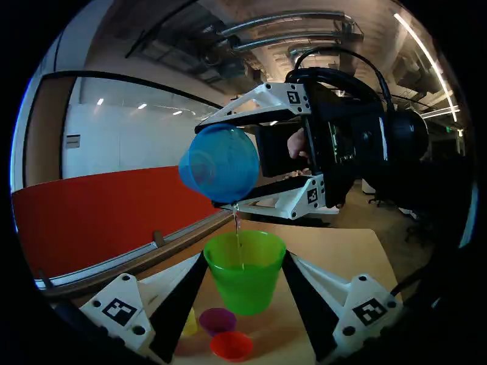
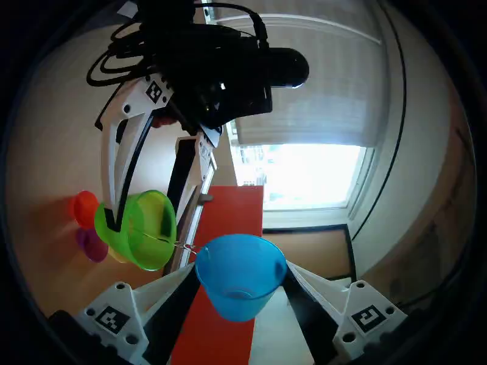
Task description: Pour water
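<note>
Green cup (image 1: 245,283) clamped in jaws of our left gripper (image 1: 244,261), right gripper (image 2: 241,271) jaws clamping tipped blue cup (image 1: 220,163), left gripper view catching falling water (image 1: 237,228).

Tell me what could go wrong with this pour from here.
1. The water stream is thin and lands inside the green cup. If the blue cup tilts more or drifts, water may miss the rim.
2. The left tongs and right tongs each pinch a cup that seems lifted. A slip could spill onto the table and small cups.
</note>
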A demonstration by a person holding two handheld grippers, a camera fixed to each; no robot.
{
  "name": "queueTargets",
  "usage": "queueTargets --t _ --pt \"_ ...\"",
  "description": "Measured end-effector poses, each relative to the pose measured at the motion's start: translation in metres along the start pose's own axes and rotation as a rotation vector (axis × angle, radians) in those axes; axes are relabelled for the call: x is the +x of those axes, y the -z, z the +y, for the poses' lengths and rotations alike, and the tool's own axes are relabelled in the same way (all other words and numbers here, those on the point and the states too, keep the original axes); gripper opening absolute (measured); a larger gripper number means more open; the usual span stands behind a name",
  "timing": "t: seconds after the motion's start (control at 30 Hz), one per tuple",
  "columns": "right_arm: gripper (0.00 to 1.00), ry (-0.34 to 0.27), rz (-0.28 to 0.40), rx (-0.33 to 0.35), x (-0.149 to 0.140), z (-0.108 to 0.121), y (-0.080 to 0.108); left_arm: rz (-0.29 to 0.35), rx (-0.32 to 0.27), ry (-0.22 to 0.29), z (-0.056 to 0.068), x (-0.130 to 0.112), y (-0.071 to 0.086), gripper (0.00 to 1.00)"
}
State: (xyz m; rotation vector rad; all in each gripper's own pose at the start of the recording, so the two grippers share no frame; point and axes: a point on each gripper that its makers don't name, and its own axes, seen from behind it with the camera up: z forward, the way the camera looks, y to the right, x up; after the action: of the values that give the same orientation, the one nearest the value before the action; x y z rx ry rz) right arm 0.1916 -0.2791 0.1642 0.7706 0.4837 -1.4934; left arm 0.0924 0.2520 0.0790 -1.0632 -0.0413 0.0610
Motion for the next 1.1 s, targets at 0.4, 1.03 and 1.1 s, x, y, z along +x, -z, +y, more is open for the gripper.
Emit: queueTargets --t 0.4,1.03,1.1 --pt "0.91 0.042 -0.008 -0.006 -0.0008 0.0013 -0.0012 0.002 -0.001 -0.002 0.0012 0.0010 -0.0009 0.87" --pt "0.91 0.091 -0.014 -0.011 0.0017 0.0023 0.0010 0.010 0.005 -0.002 -0.0007 0.0034 -0.0011 0.87" --pt "0.91 0.090 -0.013 -0.012 0.0018 0.0030 0.0015 0.009 0.005 -0.002 -0.0003 0.0033 -0.0009 0.87"
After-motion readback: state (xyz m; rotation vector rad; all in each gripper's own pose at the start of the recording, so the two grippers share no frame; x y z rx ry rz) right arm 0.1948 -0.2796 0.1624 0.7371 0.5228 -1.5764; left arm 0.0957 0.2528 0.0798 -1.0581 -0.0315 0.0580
